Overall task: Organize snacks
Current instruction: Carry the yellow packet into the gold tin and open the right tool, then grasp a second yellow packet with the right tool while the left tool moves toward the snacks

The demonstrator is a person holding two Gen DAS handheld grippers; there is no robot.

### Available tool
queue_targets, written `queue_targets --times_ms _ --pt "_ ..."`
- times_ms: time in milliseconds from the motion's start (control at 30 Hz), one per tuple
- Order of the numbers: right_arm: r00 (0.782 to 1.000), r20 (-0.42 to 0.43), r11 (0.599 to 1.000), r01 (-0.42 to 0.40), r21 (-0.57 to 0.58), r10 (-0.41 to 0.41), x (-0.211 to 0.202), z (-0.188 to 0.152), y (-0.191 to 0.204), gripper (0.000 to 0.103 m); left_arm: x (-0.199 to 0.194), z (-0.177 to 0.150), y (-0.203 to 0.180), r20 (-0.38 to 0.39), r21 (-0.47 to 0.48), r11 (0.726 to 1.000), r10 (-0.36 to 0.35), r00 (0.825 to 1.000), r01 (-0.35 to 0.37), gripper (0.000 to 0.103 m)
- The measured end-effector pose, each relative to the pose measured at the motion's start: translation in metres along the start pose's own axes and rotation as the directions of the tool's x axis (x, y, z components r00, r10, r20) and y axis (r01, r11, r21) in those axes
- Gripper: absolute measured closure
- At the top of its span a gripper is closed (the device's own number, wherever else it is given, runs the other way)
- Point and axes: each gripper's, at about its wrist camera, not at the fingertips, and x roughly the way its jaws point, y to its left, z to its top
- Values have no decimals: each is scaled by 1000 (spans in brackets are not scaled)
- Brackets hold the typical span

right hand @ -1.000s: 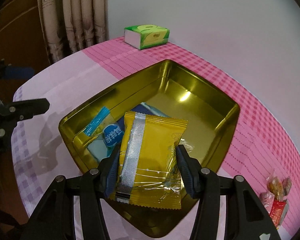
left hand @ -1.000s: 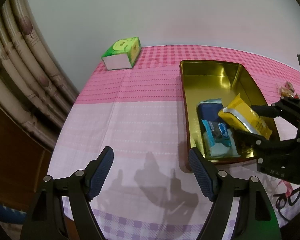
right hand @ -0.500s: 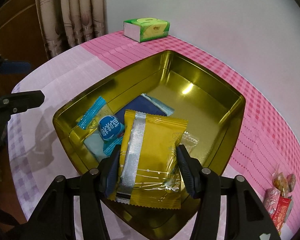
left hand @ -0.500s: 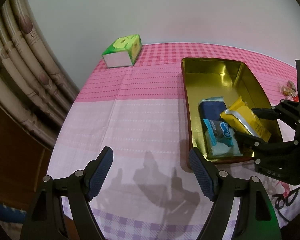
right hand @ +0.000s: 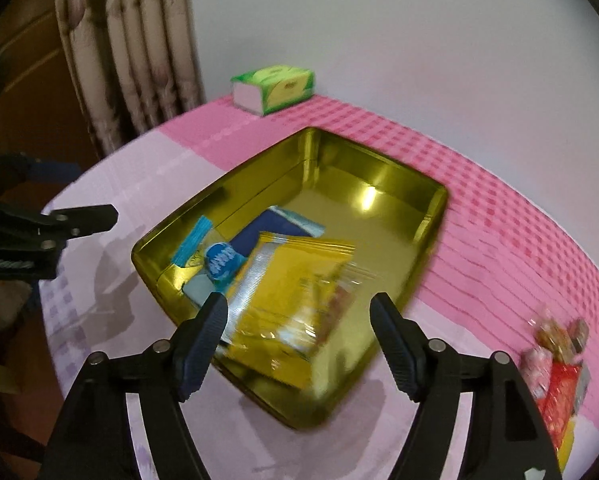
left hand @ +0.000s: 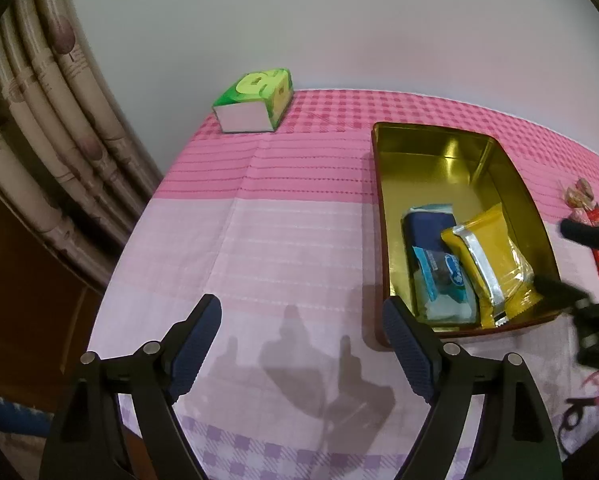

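A gold tin point(left hand: 391, 184) point(right hand: 259, 188) stands on the pink cloth. In it lie a yellow snack pack point(left hand: 487, 256) point(right hand: 295, 300), a blue-and-white pack point(left hand: 435, 276) point(right hand: 219, 260) and a dark blue pack point(left hand: 423, 228) point(right hand: 255, 232). My right gripper point(right hand: 299, 316) is open above the tin's near end, its fingers apart on either side of the yellow pack and off it. My left gripper point(left hand: 301, 340) is open and empty over the cloth, left of the tin. Loose red and pink snacks point(left hand: 591, 216) point(right hand: 559, 360) lie on the cloth to the right of the tin.
A green tissue box point(left hand: 255, 100) point(right hand: 275, 88) stands at the far edge by the white wall. A curtain point(left hand: 39, 100) hangs at the left. The table's edge curves close below my left gripper.
My right gripper has opened and let go of the yellow pack, which now lies in the tin. The right gripper has drawn back a little. The left gripper has hardly moved.
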Motion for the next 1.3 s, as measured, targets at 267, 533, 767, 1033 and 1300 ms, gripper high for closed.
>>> queue_targets --times_ms 267,533,767,1033,1300 --pt "989 29 981 137 141 -142 -59 -42 -83 32 -2 0 -2 1 8 1000 -10 1000 10 20" --pt "942 -64 889 334 315 -331 -103 -102 -191 31 -5 1 -16 3 23 1000 -17 1000 17 20" --pt "932 -149 849 362 385 -329 -101 -145 -229 31 -4 2 -24 -1 32 999 -10 1000 10 20" --pt "930 -181 851 367 376 -321 -89 -160 -234 26 -11 5 -49 -2 71 997 -8 1000 8 20" --pt "933 -185 850 357 388 -308 -86 -171 -246 22 -14 4 -86 -14 138 990 -32 999 33 20"
